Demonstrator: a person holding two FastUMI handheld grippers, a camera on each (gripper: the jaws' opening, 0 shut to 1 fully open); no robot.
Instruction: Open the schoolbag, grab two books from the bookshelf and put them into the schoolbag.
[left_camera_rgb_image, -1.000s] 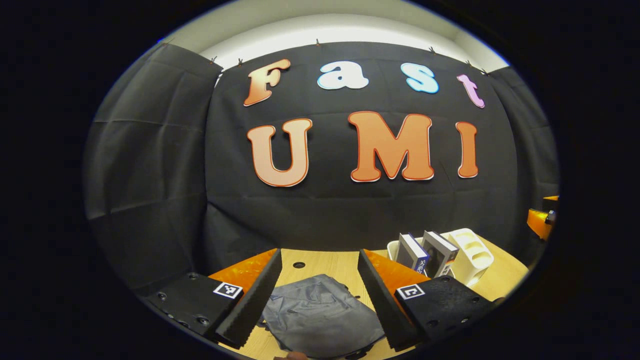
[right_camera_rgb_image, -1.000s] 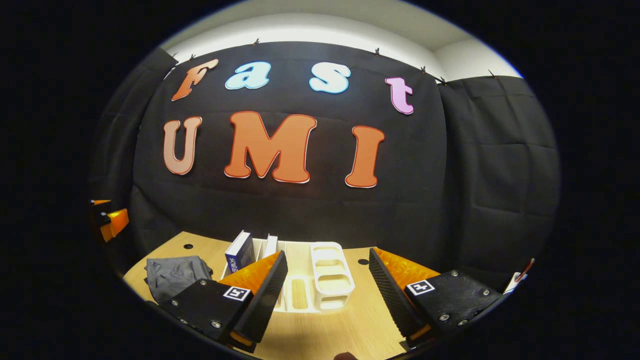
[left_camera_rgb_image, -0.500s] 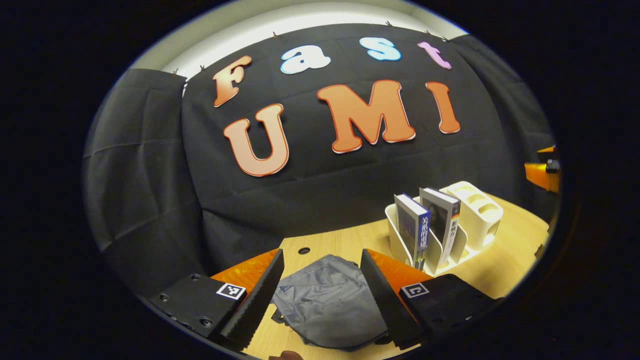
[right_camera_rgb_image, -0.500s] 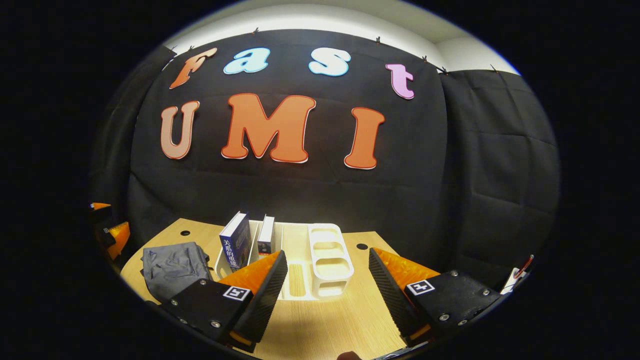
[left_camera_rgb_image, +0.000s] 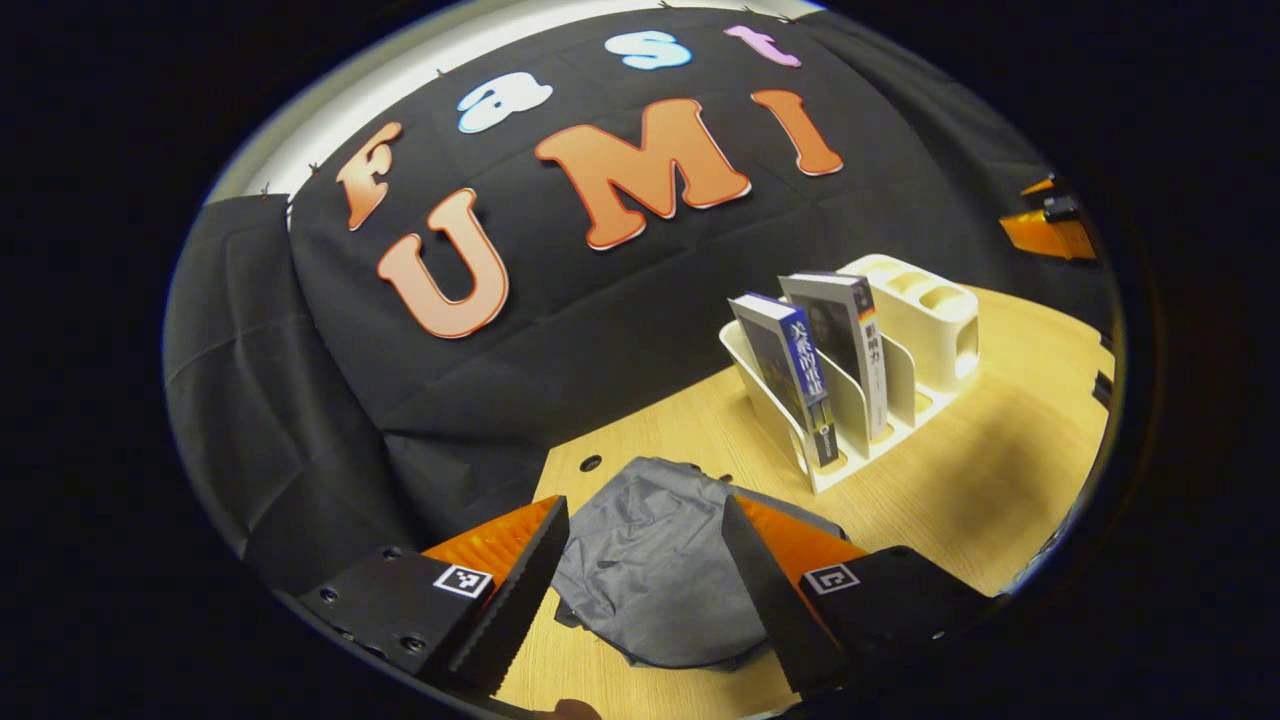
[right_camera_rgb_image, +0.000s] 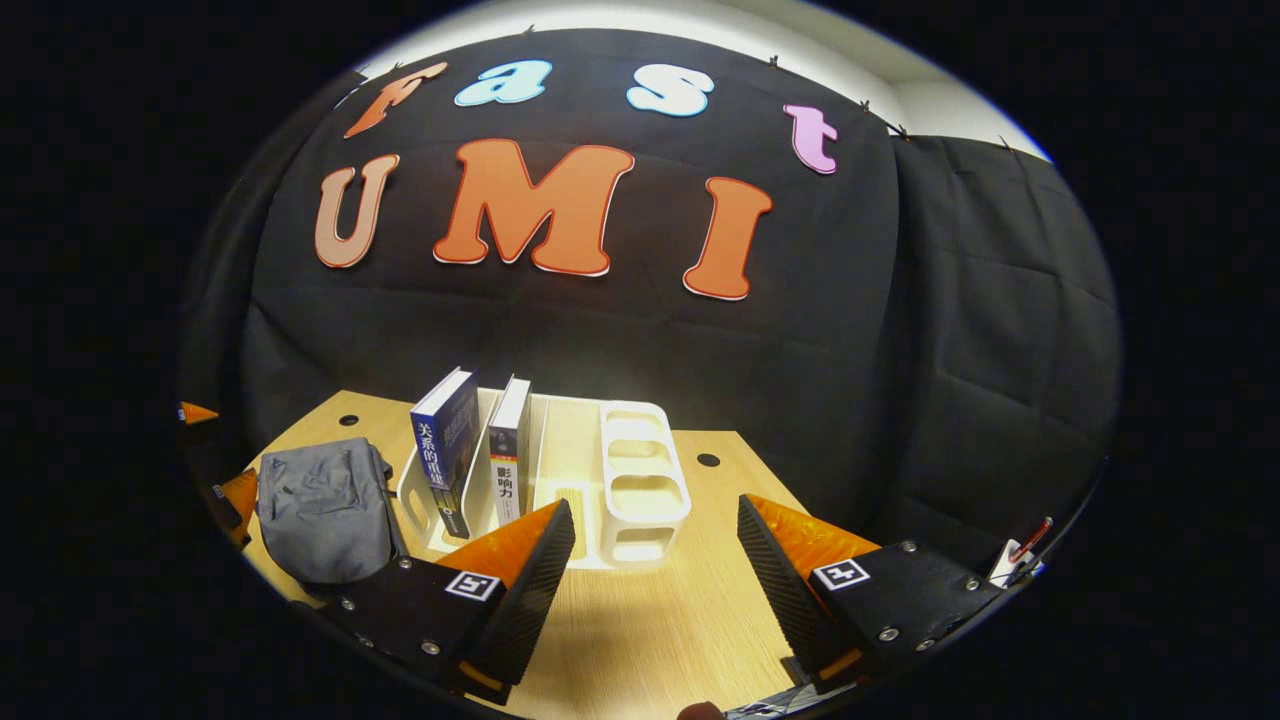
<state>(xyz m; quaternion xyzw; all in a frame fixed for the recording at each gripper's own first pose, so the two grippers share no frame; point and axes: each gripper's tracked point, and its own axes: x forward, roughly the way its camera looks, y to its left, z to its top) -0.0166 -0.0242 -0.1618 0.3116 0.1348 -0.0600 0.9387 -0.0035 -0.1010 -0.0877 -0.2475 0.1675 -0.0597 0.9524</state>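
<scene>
On the wooden table, a grey schoolbag lies flat and apparently closed, and just beside it a white bookshelf holds two upright books leaning in its slots. Over the last second both views have tipped downward, so the left gripper, jaws wide and empty, now looks over the schoolbag, while the right gripper, also spread wide and holding nothing, faces the bookshelf and the table in front of it. That suggests the task is barely begun, with opening the bag the likely first step and both books untouched.
</scene>
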